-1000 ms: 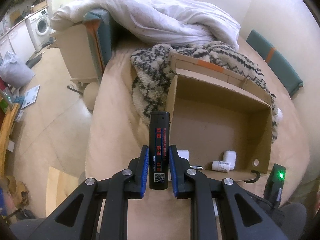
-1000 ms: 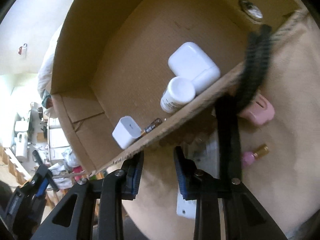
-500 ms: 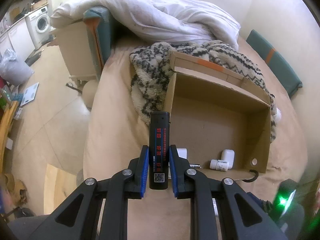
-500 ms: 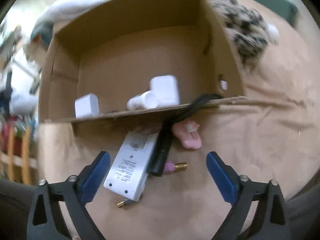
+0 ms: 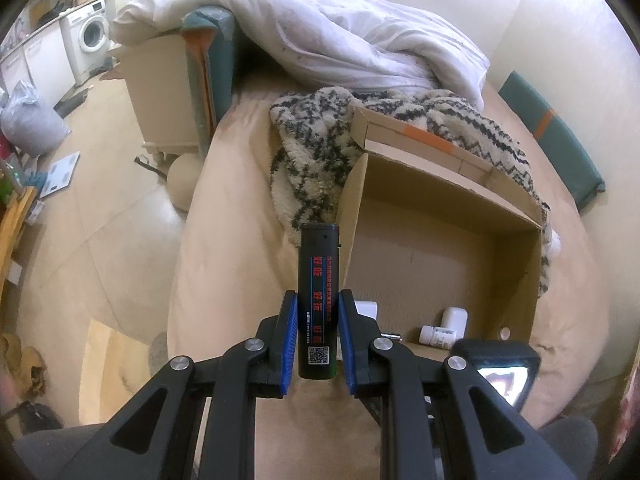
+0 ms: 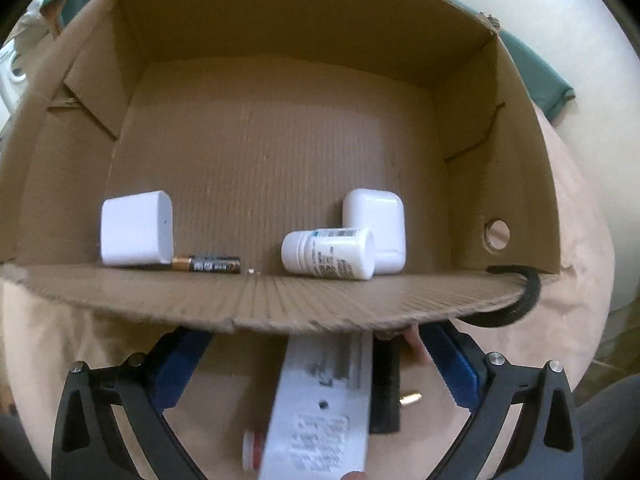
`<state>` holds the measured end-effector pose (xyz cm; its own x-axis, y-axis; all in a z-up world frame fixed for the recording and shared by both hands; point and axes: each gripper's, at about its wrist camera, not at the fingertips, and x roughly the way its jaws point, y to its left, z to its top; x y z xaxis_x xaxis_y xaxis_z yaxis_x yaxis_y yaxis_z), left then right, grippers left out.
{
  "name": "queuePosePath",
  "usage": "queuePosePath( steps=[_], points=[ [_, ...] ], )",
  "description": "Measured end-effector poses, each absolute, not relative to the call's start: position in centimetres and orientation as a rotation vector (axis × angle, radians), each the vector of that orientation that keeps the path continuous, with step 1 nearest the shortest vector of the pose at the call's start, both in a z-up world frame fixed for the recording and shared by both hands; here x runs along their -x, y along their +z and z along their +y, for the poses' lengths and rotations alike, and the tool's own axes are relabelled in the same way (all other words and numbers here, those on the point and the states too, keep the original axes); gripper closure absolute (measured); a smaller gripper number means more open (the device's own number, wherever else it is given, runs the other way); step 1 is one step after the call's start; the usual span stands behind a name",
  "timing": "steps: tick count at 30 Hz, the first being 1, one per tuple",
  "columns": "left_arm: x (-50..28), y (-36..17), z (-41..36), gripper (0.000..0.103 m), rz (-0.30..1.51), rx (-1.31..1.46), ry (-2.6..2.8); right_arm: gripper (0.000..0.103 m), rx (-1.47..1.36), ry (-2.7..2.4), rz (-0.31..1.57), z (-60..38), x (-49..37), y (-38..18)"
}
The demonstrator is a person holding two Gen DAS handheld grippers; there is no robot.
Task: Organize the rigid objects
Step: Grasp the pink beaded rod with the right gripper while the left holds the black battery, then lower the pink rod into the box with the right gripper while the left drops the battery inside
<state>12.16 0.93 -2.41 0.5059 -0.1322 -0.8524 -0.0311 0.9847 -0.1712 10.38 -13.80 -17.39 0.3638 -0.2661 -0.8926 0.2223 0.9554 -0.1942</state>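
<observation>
right claw [image 6: 316, 364] spread wide over white adapter [image 6: 320, 412].

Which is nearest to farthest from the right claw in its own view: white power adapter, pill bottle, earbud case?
1. White power adapter, on the bed between the open right claw.
2. Pill bottle, lying inside the cardboard box.
3. Earbud case, just behind the bottle.
</observation>
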Motion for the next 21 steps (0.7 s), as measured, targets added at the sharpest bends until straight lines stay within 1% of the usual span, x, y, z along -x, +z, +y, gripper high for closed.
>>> queuePosePath(
  steps=[10, 17, 21],
  points=[
    [-12.1, -2.2, 0.6, 0.085, 1.037, 0.173, -0.07, 0.0, 0.047, -0.365, 1.142, -12.9, -11.7, -18.5],
    [-12.2, -2.5, 0.5, 0.085, 1.039, 0.165, -0.072, 0.0, 0.041, -0.285, 1.129, -14.0, -10.1, -18.1],
    [-12.3, -2.7, 0.5, 0.085, 1.041, 0.154, -0.061, 0.0, 0.028, -0.211, 1.104, -14.5, -7.7, -16.5]
  ],
)
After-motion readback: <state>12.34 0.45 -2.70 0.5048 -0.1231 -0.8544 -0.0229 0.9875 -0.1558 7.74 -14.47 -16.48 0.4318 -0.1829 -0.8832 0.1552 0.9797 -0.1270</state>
